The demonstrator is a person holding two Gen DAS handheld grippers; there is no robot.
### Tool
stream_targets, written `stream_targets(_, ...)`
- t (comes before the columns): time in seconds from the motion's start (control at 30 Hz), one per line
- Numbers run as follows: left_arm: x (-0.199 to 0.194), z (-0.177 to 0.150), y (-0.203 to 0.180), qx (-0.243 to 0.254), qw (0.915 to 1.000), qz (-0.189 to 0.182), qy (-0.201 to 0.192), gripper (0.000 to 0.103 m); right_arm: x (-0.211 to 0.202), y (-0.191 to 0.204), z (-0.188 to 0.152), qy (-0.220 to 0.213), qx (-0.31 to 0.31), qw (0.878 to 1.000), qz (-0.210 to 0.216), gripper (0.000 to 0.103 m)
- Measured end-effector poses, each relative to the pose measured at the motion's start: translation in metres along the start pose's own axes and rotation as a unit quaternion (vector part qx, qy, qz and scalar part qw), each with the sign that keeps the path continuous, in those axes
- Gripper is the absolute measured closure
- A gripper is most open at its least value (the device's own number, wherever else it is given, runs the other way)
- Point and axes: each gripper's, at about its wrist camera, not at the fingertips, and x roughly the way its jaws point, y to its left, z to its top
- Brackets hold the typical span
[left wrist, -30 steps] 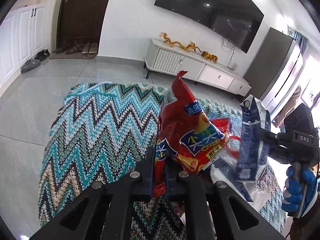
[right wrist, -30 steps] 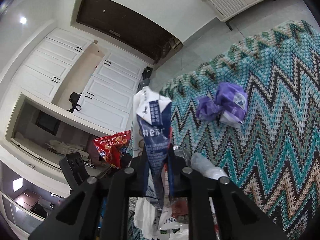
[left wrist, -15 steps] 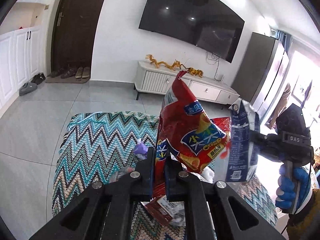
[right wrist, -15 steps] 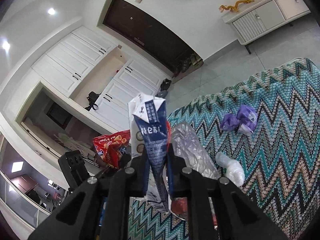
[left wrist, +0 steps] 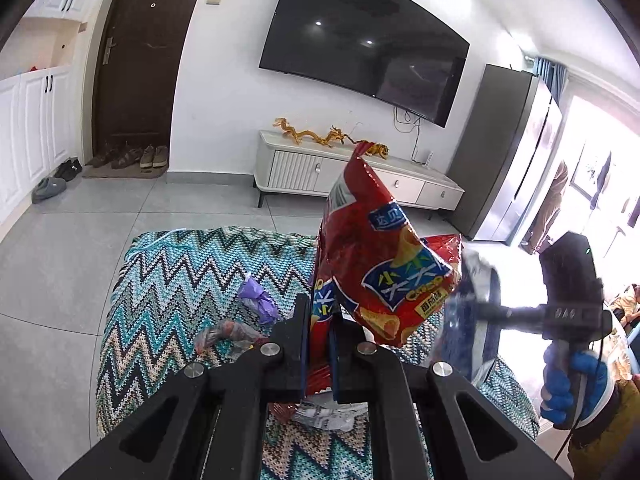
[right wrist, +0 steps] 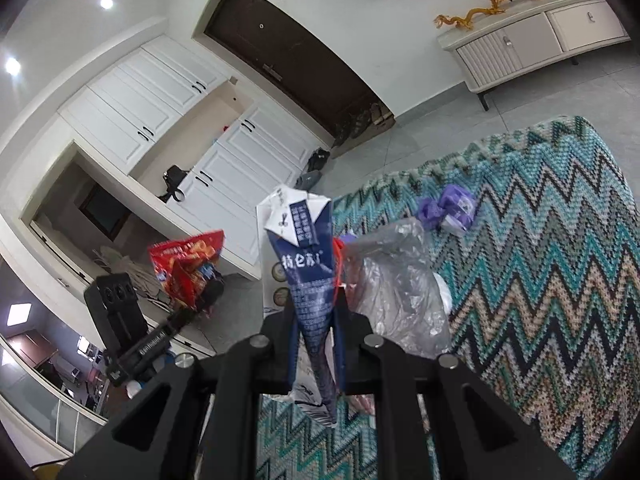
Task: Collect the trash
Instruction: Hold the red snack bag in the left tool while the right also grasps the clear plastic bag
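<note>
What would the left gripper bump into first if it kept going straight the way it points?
Probably the zigzag blanket beyond the chip bag it holds. The left gripper tilts downward, and the purple wrapper lies left of that line. Depth is unclear.

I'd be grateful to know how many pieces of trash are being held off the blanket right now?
2: a red crinkly snack bag pinched by the left gripper, and a flattened navy-and-white milk carton in the right gripper. More litter lies below, partly hidden.
</note>
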Motion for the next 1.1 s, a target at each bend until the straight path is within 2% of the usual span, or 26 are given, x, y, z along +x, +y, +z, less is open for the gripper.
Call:
stream_targets(0.2, 0.002, -0.008, -0.005, -0.001, 1.0, -0.007, 0.006, 0.095, -0.023, -0.052, -0.042, 0.06, 0.027, 0.996, -0.06, 0.089)
stream_targets(0.37, 0.012, -0.012, -0.011, -0.002, 0.9998, -0.016, 0.015, 0.095, -0.046, -0.092, -0.076, 0.089, 0.06, 0.991, -0.085, 0.086)
stream_targets(0.5, 0.022, -0.016, -0.02, 0.001, 0.9994, -0.024, 0.025, 0.095, -0.057, -0.104, -0.1, 0.103, 0.069, 0.989, -0.076, 0.086)
stream_targets(0.7, 0.033, -0.019, -0.03, 0.002, 0.9988, -0.035, 0.035, 0.095, -0.059, -0.093, -0.117, 0.111, 0.054, 0.991, -0.045, 0.085)
stream_targets(0.8, 0.033, -0.021, -0.033, 0.006, 0.9986, -0.039, 0.036, 0.095, -0.048, -0.086, -0.126, 0.123, 0.052, 0.99, -0.035, 0.08)
stream_targets(0.87, 0.032, -0.022, -0.034, 0.009, 0.9986, -0.038, 0.036, 0.095, -0.038, -0.08, -0.127, 0.131, 0.052, 0.99, -0.028, 0.068)
stream_targets(0.9, 0.031, -0.023, -0.034, 0.011, 0.9986, -0.037, 0.036, 0.095, -0.033, -0.077, -0.128, 0.133, 0.053, 0.989, -0.025, 0.065)
stream_targets(1.03, 0.025, -0.024, -0.034, 0.012, 0.9987, -0.036, 0.034, 0.095, -0.023, -0.071, -0.13, 0.135, 0.049, 0.989, -0.018, 0.065)
stream_targets(1.1, 0.023, -0.024, -0.034, 0.014, 0.9988, -0.035, 0.032, 0.095, -0.021, -0.065, -0.13, 0.137, 0.042, 0.99, -0.009, 0.07)
